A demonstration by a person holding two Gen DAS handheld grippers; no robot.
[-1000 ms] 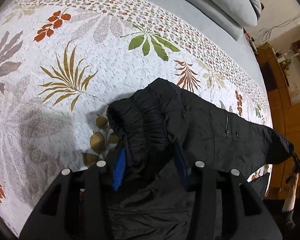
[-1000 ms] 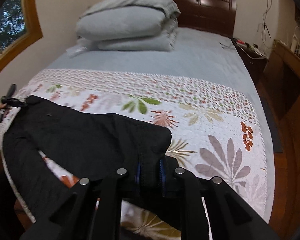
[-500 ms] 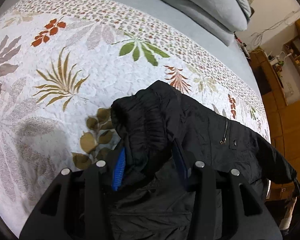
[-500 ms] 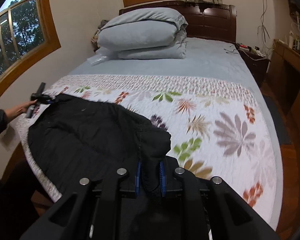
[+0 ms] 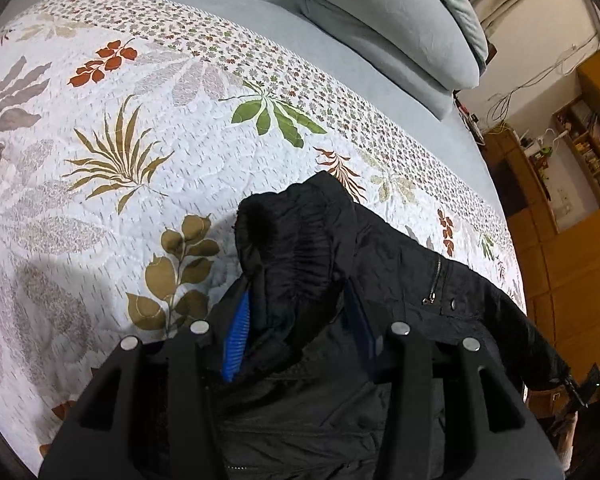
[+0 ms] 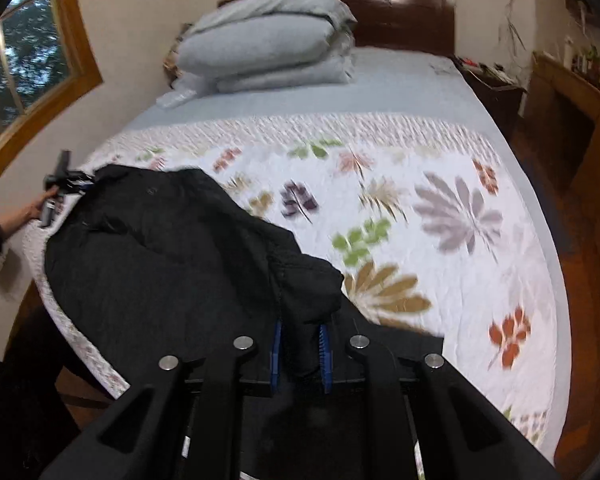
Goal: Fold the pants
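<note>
The black pants (image 5: 400, 280) hang stretched between my two grippers over the near edge of the floral quilt (image 5: 140, 140). My left gripper (image 5: 300, 328) is shut on the elastic waistband, which bunches up between its blue pads (image 5: 236, 332). A zip pocket shows on the cloth to the right. In the right wrist view the pants (image 6: 172, 256) spread to the left, and my right gripper (image 6: 300, 352) is shut on a bunched end of the pants. The left gripper (image 6: 66, 188) shows far left in a hand.
The bed carries a white leaf-print quilt (image 6: 420, 200) over a grey sheet. Folded grey bedding (image 6: 268, 48) lies by the wooden headboard. A wooden cabinet (image 6: 572, 128) stands along the right side, a window (image 6: 24, 64) on the left wall.
The right gripper has lifted and swung with the pants, bringing the cloth further over the quilt. The left gripper has shifted slightly, still holding the waistband.
</note>
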